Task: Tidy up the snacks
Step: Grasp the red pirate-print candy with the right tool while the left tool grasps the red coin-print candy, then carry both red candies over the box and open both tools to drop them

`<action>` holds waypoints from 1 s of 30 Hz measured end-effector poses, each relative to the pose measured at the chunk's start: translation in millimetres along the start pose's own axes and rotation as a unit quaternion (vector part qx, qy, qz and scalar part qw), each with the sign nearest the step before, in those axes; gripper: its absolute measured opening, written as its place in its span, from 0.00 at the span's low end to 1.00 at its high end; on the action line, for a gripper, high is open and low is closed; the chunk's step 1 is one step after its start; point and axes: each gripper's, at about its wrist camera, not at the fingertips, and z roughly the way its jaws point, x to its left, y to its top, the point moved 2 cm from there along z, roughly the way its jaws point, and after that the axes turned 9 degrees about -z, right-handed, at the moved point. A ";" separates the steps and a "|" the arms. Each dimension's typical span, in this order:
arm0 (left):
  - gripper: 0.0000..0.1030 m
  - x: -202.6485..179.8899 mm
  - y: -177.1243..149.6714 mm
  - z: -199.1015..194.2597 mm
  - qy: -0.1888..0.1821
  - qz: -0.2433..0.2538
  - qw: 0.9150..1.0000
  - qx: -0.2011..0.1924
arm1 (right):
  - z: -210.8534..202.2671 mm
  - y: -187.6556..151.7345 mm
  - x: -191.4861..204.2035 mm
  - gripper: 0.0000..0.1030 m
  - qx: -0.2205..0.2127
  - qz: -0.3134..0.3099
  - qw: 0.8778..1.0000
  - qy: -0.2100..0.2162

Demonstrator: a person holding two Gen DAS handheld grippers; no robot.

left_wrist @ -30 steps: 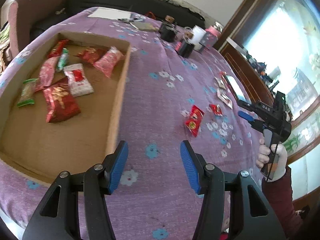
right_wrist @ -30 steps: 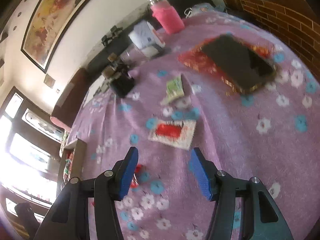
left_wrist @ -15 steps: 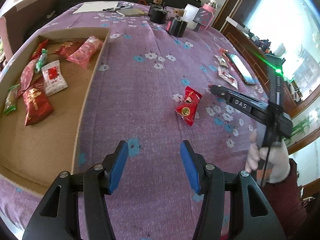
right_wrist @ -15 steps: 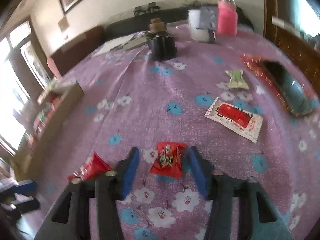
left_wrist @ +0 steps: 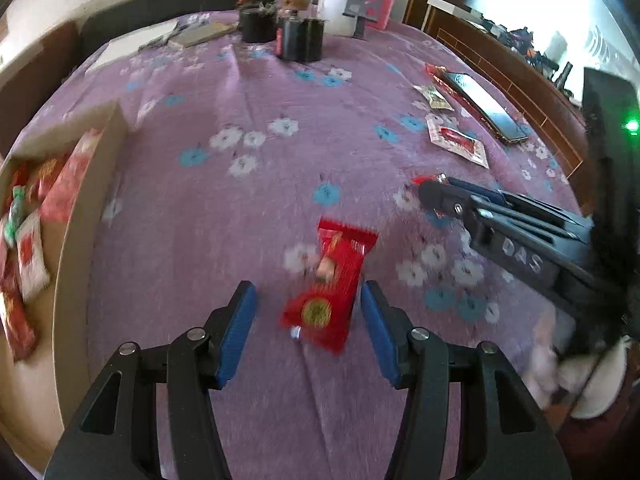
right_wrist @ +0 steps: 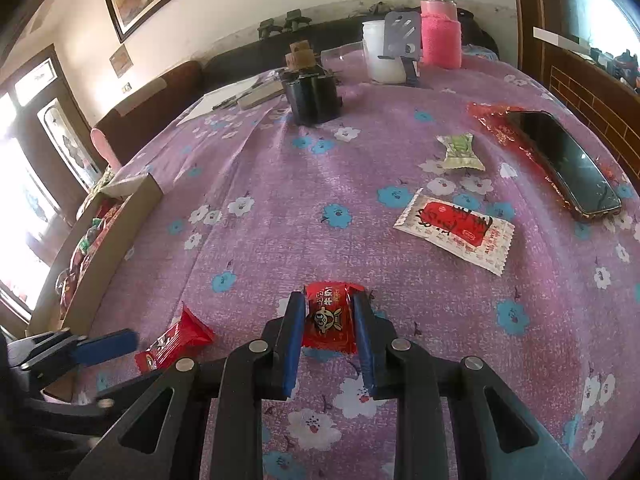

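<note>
Snack packets are light, crinkly and slippery: your right claw (right_wrist: 327, 330) is clamped across the small red packet (right_wrist: 330, 320) beside the cardboard box (right_wrist: 116, 228), while your left claw (left_wrist: 306, 330) stands apart around the long red packet (left_wrist: 332, 284), so pinch its flat middle.

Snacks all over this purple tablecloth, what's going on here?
A person is sorting snacks into a cardboard box with two handheld grippers. The right gripper has just closed on a small red packet. The left gripper is open, its fingers either side of a larger red packet. Two more packets wait beside a phone.
</note>
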 end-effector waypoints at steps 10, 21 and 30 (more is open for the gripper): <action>0.65 -14.2 5.0 13.5 0.020 0.035 0.998 -0.047 | -1.6 -0.5 -7.5 0.25 0.001 0.010 1.000 -0.002; 0.26 -4.7 4.3 8.6 0.010 0.006 0.998 -0.065 | -1.2 -0.8 -6.4 0.25 -0.001 0.007 1.000 -0.005; 0.27 11.4 0.5 -18.5 -0.017 -0.036 0.996 -0.075 | -4.0 0.0 -11.2 0.25 -0.014 0.016 1.000 0.005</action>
